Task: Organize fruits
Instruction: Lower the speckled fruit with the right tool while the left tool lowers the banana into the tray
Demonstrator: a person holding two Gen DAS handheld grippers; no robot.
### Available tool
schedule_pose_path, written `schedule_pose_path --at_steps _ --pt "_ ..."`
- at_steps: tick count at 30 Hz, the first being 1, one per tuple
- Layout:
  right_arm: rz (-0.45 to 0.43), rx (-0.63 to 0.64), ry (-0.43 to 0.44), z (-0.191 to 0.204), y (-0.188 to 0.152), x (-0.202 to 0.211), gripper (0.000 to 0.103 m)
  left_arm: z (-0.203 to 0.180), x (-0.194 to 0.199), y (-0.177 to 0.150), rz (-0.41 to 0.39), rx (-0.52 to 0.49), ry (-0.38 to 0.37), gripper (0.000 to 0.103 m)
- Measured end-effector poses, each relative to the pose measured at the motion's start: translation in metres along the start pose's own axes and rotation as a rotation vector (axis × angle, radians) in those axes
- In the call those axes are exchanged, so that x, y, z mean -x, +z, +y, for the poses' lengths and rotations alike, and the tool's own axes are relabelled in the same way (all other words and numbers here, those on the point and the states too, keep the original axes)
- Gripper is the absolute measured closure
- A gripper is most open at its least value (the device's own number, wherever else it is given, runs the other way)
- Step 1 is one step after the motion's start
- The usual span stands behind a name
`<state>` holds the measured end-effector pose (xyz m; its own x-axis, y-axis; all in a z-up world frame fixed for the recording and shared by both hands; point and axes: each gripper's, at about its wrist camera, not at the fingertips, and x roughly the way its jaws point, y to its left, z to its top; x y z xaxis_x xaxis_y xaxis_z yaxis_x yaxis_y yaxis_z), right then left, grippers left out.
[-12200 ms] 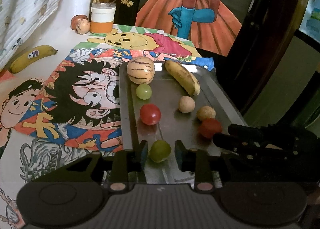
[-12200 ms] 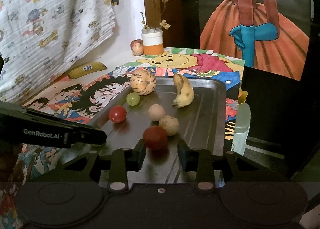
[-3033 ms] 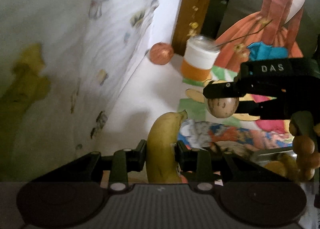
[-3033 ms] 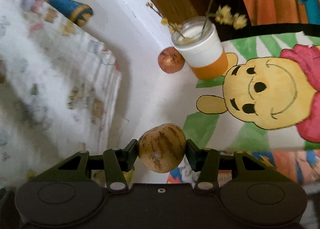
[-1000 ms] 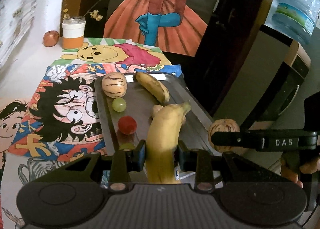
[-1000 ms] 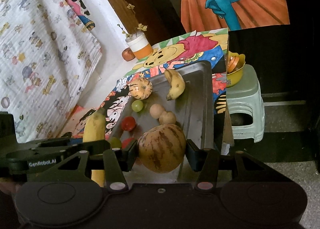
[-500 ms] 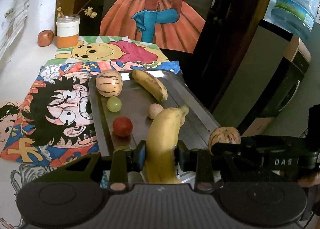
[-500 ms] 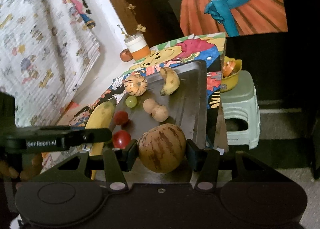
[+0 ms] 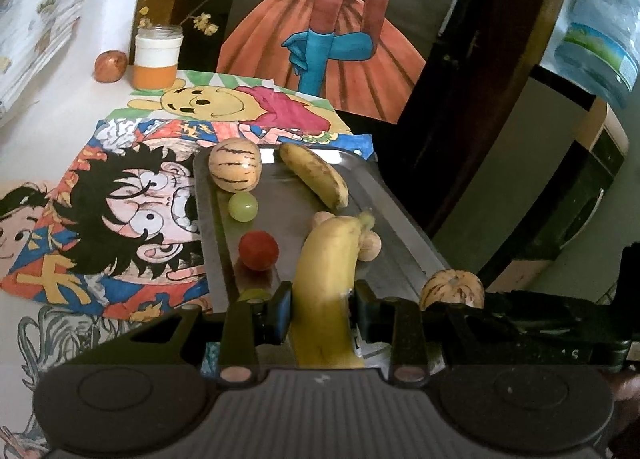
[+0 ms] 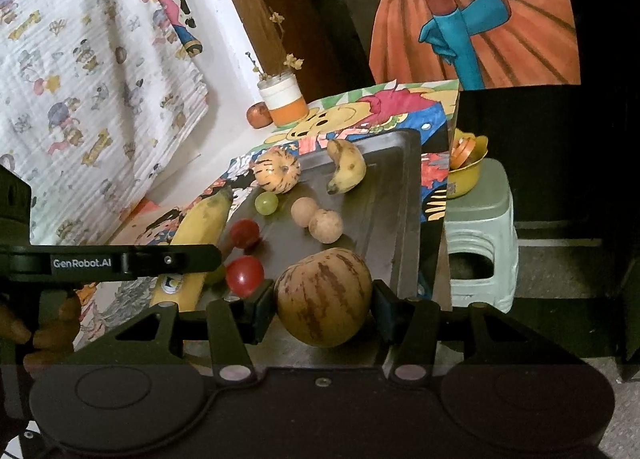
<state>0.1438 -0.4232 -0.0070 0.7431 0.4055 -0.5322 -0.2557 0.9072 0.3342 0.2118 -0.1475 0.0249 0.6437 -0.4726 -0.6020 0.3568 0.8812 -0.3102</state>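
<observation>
We lower the left gripper point(image 9: 323, 309), clamped on a yellow banana point(image 9: 326, 279), and the right gripper point(image 10: 323, 309), gripping a striped melon point(image 10: 324, 295), gently onto bare tray point(image 10: 384, 227), clear of the round fruits

The right gripper point(image 10: 324, 309) clamps a striped melon point(image 10: 325, 297) over the near edge of the metal tray point(image 10: 400, 219). At the tray's left edge the left gripper point(image 10: 120, 261) carries a yellow banana point(image 10: 200, 227). A second melon point(image 10: 277, 170) and a spotted banana point(image 10: 347, 166) lie by the far edge.
</observation>
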Motion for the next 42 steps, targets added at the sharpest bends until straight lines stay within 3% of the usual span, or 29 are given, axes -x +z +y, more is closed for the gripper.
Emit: schedule_pose_path --at_steps 20,28,32,36,42 --pt "-0.088 0.087 -0.095 0.022 -0.017 0.002 0.05 0.01 0.005 -0.01 -0.033 0.064 0.048 0.064" --pt "-0.114 0.118 -0.138 0.032 -0.024 0.003 0.049 0.0 0.01 -0.017 -0.072 0.023 0.098 0.058" --pt "-0.13 0.108 -0.143 0.033 -0.026 0.005 0.049 -0.005 0.016 -0.02 -0.102 0.002 0.108 0.047" --pt "-0.159 0.126 -0.154 0.039 -0.027 0.01 0.048 -0.008 0.025 -0.026 -0.136 0.001 0.123 0.043" --pt "-0.184 0.118 -0.155 0.043 -0.034 0.013 0.044 -0.011 0.04 -0.036 -0.202 0.013 0.171 0.022"
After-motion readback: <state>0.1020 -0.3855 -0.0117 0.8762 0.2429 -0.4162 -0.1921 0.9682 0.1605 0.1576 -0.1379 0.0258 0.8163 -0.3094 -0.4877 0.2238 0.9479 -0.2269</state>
